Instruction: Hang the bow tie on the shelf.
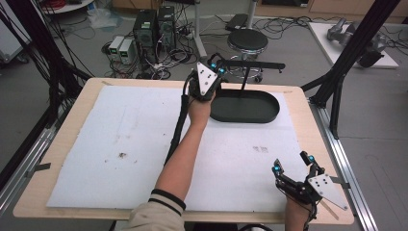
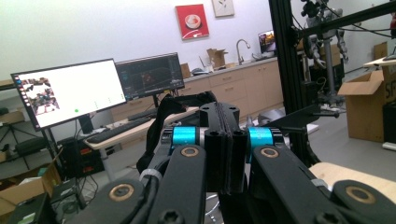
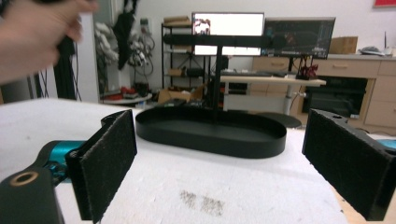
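A robotics lab, set up for recording handwork.

Black aluminium framing point(image 1: 355, 45) rises beside a foam-covered wooden table point(image 1: 298, 98), desktop computers point(image 1: 154, 26) sit on the floor amid tangled cables, two monitors point(image 2: 144, 77) glow on a desk, a humanoid robot point(image 2: 322, 28) stands farther back, and cabinets with a sink point(image 2: 240, 46) (plus cardboard boxes) line the wall.

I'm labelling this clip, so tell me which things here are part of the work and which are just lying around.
Part of the work:
- left gripper, jaws shut, empty, at the tray's left end
- right gripper, jaws open, empty
- black oval tray with its upright T-shaped stand

Lying about:
- stool
- computer towers
- monitors
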`<state>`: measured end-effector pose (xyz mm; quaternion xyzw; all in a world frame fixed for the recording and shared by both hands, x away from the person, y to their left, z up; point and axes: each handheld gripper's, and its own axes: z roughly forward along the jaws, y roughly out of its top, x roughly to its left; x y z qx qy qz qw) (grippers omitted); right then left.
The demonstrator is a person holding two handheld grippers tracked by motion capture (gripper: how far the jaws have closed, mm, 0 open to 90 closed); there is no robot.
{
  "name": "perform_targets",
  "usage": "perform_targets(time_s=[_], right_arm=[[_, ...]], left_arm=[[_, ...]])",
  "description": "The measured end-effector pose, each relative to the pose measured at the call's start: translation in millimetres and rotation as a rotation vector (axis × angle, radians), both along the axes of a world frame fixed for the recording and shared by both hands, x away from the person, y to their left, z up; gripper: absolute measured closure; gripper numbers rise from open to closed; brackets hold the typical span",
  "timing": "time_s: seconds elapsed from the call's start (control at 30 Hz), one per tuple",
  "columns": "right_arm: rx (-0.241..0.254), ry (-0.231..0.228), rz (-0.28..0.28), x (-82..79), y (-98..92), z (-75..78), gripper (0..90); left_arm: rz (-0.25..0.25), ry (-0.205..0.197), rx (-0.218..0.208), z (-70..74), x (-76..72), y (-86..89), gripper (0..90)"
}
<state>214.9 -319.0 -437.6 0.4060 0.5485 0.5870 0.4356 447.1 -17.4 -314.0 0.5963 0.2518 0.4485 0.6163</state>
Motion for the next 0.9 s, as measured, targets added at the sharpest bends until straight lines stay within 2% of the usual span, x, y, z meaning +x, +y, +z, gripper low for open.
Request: perform_targets(time_s=[0.13,0.2,0.23,0.27,0.3,0.43,0.67,0.77,0.9], right_arm=[[0.017,-0.022,-0.012,-2.1,-3.6,2.2,9.1],[0.013,-0.032,-0.013,-3.3,-4.1,3.3,9.1],[0.013,-0.044,-0.002,-3.5,-4.2,3.9,9.1],[0.013,-0.044,-0.002,-3.5,-4.2,3.9,9.1],[0.013,-0.064,0.027,-4.2,-4.5,5.1,9.1],[0.014,-0.078,0.033,-5.2,-4.2,8.2,9.1],[0.008,-0.084,0.036,-5.7,-2.5,10.3,9.1],[0.0,-0.087,0.037,-5.7,-2.7,10.3,9.1],[0.006,-0.086,0.033,-6.2,-3.2,10.8,9.1]], left_arm=[[0.0,0.018,0.007,-4.0,17.5,-20.0,88.9],[0.006,0.018,0.011,-5.6,20.5,-23.4,88.9],[0.007,0.032,0.012,-9.4,26.7,-27.4,88.9],[0.007,0.032,0.012,-9.4,26.7,-27.4,88.9],[0.011,0.041,0.023,-11.2,30.1,-29.6,88.9],[0.029,0.071,0.037,-16.9,40.9,-34.1,88.9],[0.028,0.106,0.066,-26.7,47.0,-39.3,88.9],[0.023,0.145,0.083,-32.6,49.5,-41.1,88.9],[0.025,0.15,0.095,-36.2,49.8,-41.5,88.9]])
